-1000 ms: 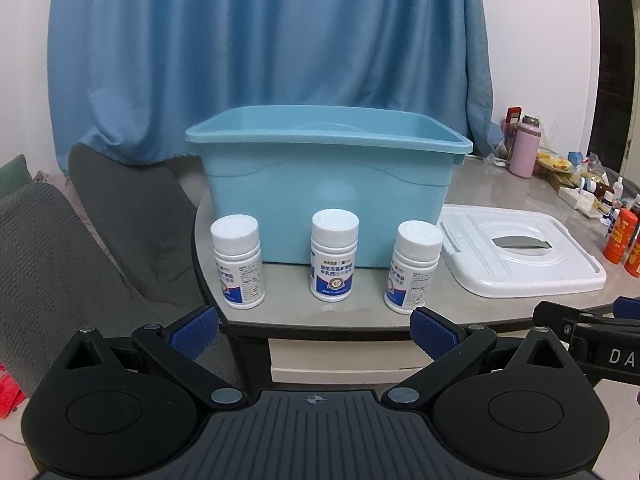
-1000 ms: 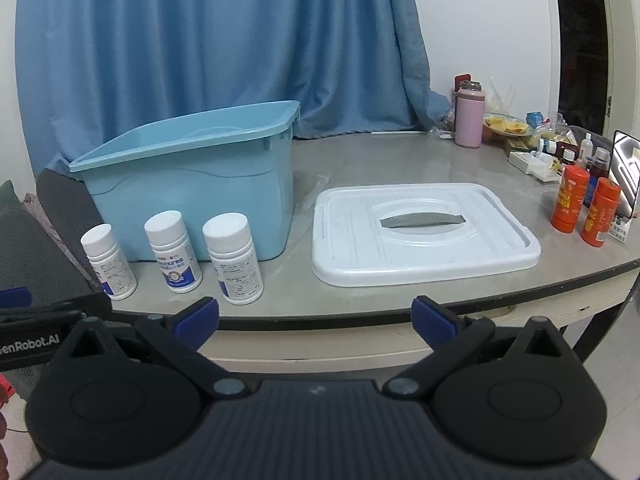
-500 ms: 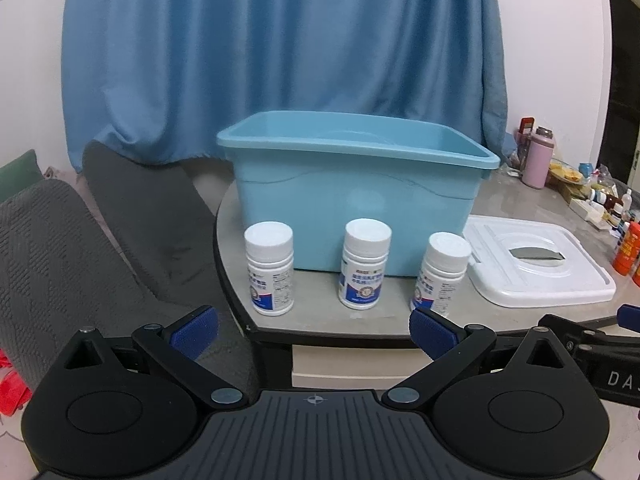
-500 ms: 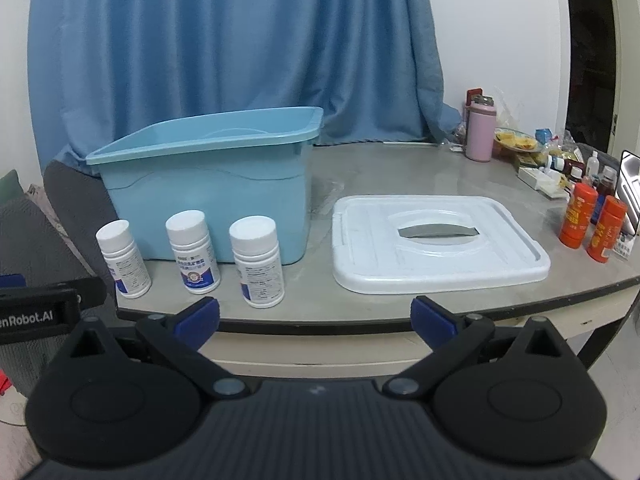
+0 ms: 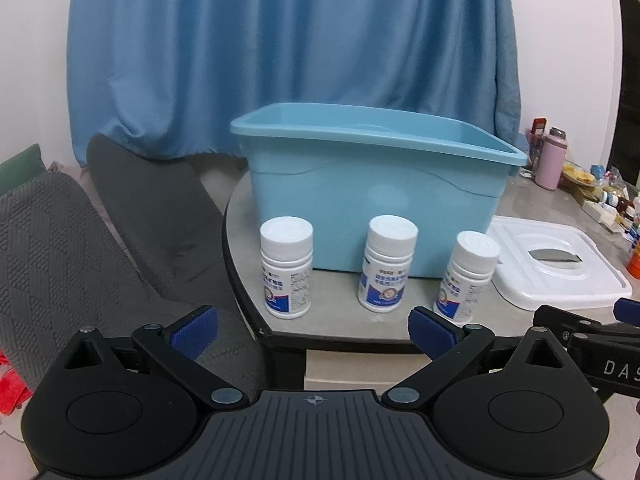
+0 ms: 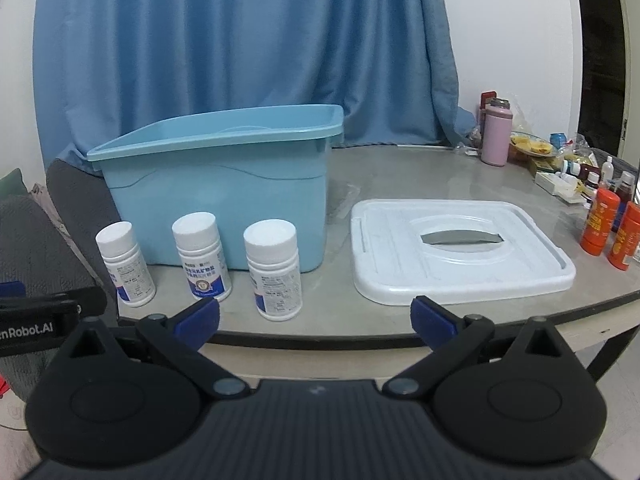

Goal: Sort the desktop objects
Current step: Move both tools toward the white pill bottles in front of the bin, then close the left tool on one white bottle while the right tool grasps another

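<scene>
In front of the blue bin (image 5: 372,208) three white bottles (image 5: 387,268) stand near the tabletop (image 6: 400,176) edge; both our tools (image 5: 314,330) (image 6: 315,318) hang wide, empty. A careless nudge topples one floorward.

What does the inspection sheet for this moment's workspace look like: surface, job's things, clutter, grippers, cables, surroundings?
Surface: grey table, rounded front edge.
Job's things: three white pill bottles, left, middle and right, upright in a row before the blue storage bin; the bin is open, its inside is hidden; the white lid lies flat beside it.
Clutter: pink flask, two orange bottles, small packets and bottles at the far right edge.
Grippers: left gripper and right gripper both open, holding nothing, short of the table edge.
Cables: nothing seen.
Surroundings: blue curtain, grey sofa, white wall.
</scene>
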Demonstrator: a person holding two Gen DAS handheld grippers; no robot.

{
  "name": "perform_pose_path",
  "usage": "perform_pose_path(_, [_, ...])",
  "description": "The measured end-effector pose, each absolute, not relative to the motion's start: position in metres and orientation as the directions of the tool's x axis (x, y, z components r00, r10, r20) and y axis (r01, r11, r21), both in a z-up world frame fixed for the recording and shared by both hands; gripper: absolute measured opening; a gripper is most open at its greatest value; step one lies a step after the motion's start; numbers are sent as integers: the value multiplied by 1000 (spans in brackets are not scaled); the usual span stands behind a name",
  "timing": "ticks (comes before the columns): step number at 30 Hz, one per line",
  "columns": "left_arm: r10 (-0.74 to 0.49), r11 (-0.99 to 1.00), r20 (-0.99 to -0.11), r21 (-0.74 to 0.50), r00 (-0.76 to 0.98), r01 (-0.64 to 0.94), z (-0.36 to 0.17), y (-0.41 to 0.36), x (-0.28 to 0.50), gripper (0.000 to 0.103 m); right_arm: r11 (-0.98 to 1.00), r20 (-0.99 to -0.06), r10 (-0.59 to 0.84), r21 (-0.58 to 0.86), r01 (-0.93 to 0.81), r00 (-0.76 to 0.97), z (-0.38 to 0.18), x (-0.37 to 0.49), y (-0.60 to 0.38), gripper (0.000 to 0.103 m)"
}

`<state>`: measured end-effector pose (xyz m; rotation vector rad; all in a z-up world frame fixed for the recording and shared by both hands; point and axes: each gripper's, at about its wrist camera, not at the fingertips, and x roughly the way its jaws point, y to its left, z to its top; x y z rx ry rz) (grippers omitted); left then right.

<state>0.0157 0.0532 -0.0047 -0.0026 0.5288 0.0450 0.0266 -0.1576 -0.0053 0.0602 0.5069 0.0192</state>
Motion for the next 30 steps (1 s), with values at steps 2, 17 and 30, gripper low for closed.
perform_pose_path(2, [50,999,-507,8,860,-53,-8,56,22,101,998,-486,35,60,-6,874,-8,32,-155,102])
perform_pose_path(17, [79,997,-492,26,867,-76,-30,69,68,101,998,-479,53,61,-27,876,-30,79,-143,102])
perform_pose_path(30, [71,997,-472,25,879,-67,-59,73,115,101,998,-469,46,59,-21,882,-56,117,-138,102])
